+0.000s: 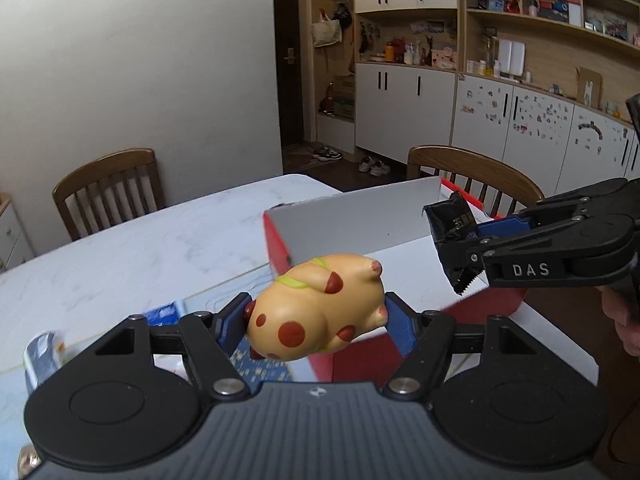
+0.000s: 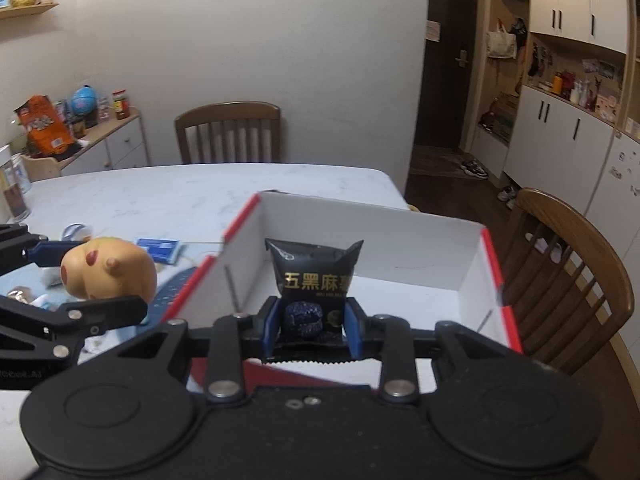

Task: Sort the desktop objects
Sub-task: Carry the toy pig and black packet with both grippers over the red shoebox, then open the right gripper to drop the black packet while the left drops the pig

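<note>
Table: white marble top, filling the middle of both views; wooden chairs stand behind it.
Box: white inside, red outside, open-topped, at centre right of the right wrist view and centre of the left wrist view; the inside that shows is bare.
Left gripper: bottom centre of its own view, jaws fairly wide and clamped on the toy, blue pads pressing its two ends.
Right gripper: bottom centre of its own view, jaws narrow, pinching the packet's lower part.
Toy: tan pig with red spots, lying sideways, held above the box's near left corner.
Packet: black snack bag with gold characters, upright, held over the box.
Clutter: blue card and small items on the table at left.
</note>
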Motion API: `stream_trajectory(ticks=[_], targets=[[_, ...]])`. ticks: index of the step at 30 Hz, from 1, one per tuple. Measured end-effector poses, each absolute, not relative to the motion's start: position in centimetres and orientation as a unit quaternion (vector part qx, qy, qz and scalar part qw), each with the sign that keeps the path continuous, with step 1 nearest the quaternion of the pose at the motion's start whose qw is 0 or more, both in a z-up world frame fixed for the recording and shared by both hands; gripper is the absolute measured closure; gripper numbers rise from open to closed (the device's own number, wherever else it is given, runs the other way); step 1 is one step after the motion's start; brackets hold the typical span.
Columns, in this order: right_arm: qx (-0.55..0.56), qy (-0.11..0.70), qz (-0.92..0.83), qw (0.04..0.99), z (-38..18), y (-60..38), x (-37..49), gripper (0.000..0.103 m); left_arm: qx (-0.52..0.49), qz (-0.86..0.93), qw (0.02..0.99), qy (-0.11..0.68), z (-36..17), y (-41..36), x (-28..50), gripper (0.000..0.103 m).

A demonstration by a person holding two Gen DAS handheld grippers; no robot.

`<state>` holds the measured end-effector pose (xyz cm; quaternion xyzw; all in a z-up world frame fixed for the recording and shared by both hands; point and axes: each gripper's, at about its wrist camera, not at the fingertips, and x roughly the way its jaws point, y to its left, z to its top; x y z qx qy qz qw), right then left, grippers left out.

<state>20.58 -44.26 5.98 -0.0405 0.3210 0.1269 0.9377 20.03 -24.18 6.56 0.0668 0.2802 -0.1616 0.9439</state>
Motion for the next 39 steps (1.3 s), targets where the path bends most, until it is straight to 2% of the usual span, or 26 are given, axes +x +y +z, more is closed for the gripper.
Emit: stream_trajectory(ticks=[11, 28, 39], targets=[[-0.039, 0.347, 0.113, 0.930, 4.6, -47.5, 23.1, 0.070, 0.088, -0.190, 0.928, 0.309, 5.4, -28.3, 25.4, 0.033], [-0.057, 0.427, 0.109, 0.896, 1.5, -49.7, 28.3, 0.070, 0.187, -0.239, 0.880, 0.365, 2.4, -34.0, 33.1, 0.033], [-0.078, 0.490, 0.126, 0.859, -0.7, -49.3, 30.8, 0.070, 0.208, -0.247, 0.831, 0.453, -0.6, -35.6, 36.8, 0.033]])
